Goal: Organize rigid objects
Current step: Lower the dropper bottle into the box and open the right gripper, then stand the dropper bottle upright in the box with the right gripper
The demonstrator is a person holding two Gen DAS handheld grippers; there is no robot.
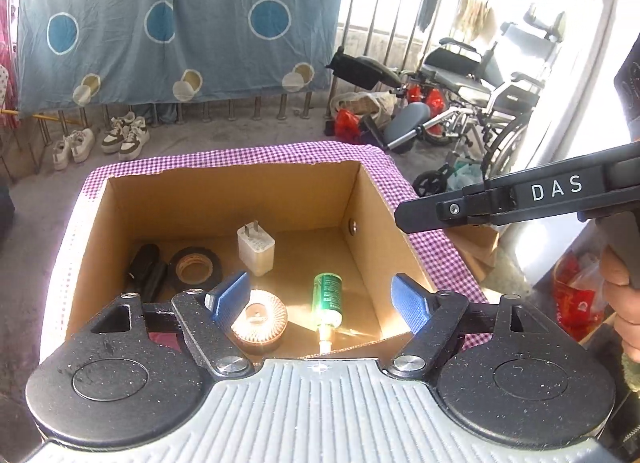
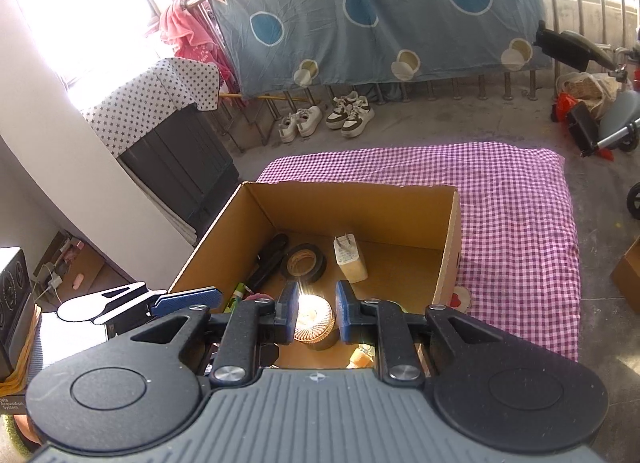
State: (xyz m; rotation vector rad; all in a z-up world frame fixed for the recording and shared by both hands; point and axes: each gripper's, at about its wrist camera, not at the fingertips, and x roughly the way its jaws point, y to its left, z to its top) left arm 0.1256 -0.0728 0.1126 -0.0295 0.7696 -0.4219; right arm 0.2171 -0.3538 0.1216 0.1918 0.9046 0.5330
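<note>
1. Left gripper [image 1: 320, 299] hangs wide open and empty above the box [image 1: 296, 199]; the green bottle [image 1: 328, 297] lies below it, gathered with the tape [image 1: 195, 267] and charger [image 1: 256, 249]
2. Right gripper [image 2: 316, 313] is nearly closed, holding nothing

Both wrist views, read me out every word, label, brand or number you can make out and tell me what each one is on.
"DAS": white letters on the side of the right gripper, in the left wrist view.
"Data Acquisition System": tiny label at the lower left edge of the right wrist view, barely legible.
Green bottle in the cardboard box: label print too small to read.
White charger: fine print blurred.
Roll of black tape: core print unreadable.
</note>
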